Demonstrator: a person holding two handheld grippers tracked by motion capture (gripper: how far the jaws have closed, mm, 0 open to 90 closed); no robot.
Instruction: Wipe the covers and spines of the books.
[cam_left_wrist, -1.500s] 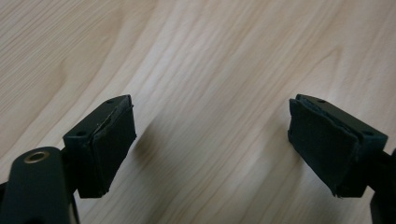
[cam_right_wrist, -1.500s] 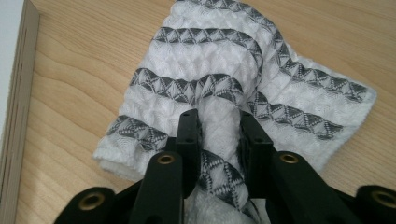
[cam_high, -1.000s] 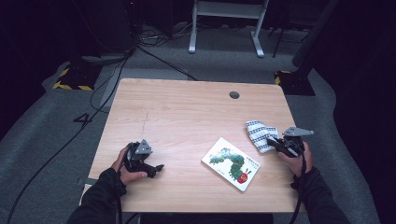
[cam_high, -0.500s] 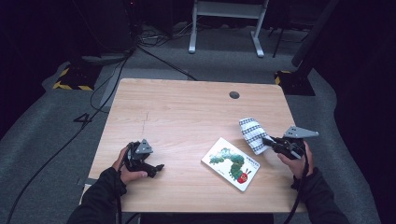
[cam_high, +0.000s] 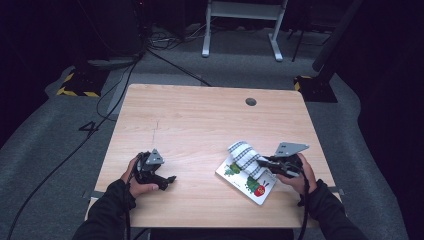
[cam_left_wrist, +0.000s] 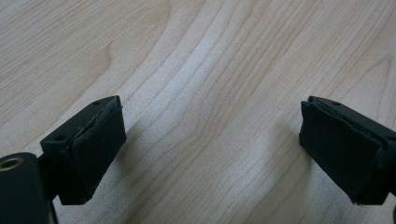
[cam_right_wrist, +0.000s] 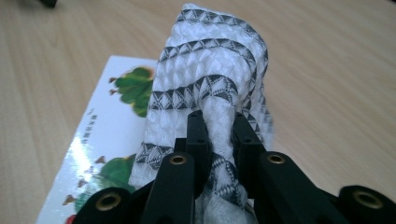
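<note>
A white cloth with dark patterned stripes (cam_high: 246, 157) (cam_right_wrist: 205, 84) is pinched in my right gripper (cam_high: 265, 164) (cam_right_wrist: 218, 122), whose jaws are shut on a bunched fold of it. The cloth hangs over a white picture book (cam_high: 245, 181) (cam_right_wrist: 100, 126) with green and red drawings, lying at the table's front right. My left gripper (cam_high: 167, 181) (cam_left_wrist: 212, 156) rests low over bare wood at the front left, jaws wide apart with nothing between them.
The light wooden table (cam_high: 200, 125) has a round cable hole (cam_high: 250, 101) near its far edge. Beyond the table lie floor cables (cam_high: 165, 55), a white stand (cam_high: 240, 22) and a yellow-and-black striped base (cam_high: 75, 85).
My right gripper has carried the striped cloth leftward from beside the book to over it. The left gripper has stayed in place.
</note>
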